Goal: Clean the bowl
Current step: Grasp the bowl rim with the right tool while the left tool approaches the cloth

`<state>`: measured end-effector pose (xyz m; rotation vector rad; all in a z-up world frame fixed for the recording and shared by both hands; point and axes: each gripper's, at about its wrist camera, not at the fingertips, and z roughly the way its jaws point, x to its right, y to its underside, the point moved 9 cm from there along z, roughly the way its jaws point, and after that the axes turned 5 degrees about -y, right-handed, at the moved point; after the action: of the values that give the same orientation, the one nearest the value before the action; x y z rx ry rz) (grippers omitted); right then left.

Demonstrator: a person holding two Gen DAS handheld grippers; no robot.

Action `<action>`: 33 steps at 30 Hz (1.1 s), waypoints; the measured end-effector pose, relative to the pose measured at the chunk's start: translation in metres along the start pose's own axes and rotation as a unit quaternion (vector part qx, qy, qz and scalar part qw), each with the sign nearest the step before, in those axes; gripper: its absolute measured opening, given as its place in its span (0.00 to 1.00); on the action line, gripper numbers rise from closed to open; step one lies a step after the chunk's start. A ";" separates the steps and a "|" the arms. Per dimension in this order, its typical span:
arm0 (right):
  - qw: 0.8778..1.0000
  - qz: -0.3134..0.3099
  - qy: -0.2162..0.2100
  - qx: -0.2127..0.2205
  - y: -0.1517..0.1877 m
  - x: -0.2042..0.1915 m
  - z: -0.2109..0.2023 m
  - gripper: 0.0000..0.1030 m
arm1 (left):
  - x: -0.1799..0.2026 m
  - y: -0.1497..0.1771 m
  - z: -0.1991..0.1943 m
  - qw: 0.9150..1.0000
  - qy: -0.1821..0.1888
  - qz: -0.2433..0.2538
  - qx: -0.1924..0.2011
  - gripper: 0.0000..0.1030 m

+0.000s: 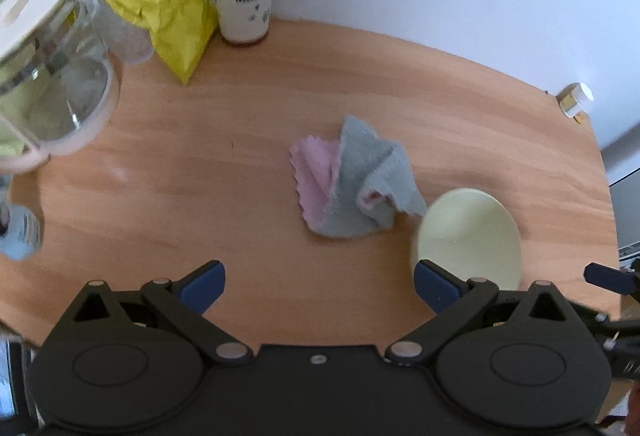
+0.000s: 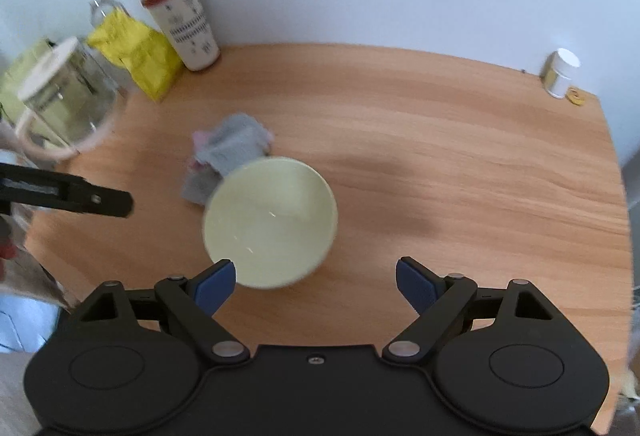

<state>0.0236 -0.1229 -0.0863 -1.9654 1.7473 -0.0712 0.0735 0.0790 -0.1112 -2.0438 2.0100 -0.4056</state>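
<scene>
The bowl (image 2: 270, 222) sits on the table (image 2: 460, 164), touching the cloth (image 2: 228, 152) at its 11 o'clock. The right gripper (image 2: 316, 282) gapes empty — bowl just beyond its left pad. The left gripper (image 1: 320, 286) also stands wide, holding nothing — cloth at its 12 o'clock, bowl at 2.
</scene>
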 end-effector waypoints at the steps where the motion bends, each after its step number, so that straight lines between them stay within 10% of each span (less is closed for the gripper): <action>1: 1.000 0.013 -0.004 0.005 -0.001 0.002 0.004 0.88 | -0.001 -0.003 0.001 1.000 0.007 0.004 0.014 1.00; 14: 0.987 0.150 -0.064 -0.007 0.005 0.036 0.062 0.79 | 0.000 -0.005 0.031 0.998 0.062 -0.007 0.008 0.99; 33: 0.984 0.118 -0.102 -0.088 0.001 0.044 0.120 0.48 | -0.008 -0.012 0.074 0.997 0.032 -0.070 -0.013 0.99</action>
<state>0.0740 -0.1247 -0.2036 -1.7950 1.8850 0.3654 0.1116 0.0857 -0.1763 -2.2229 1.9221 -0.4803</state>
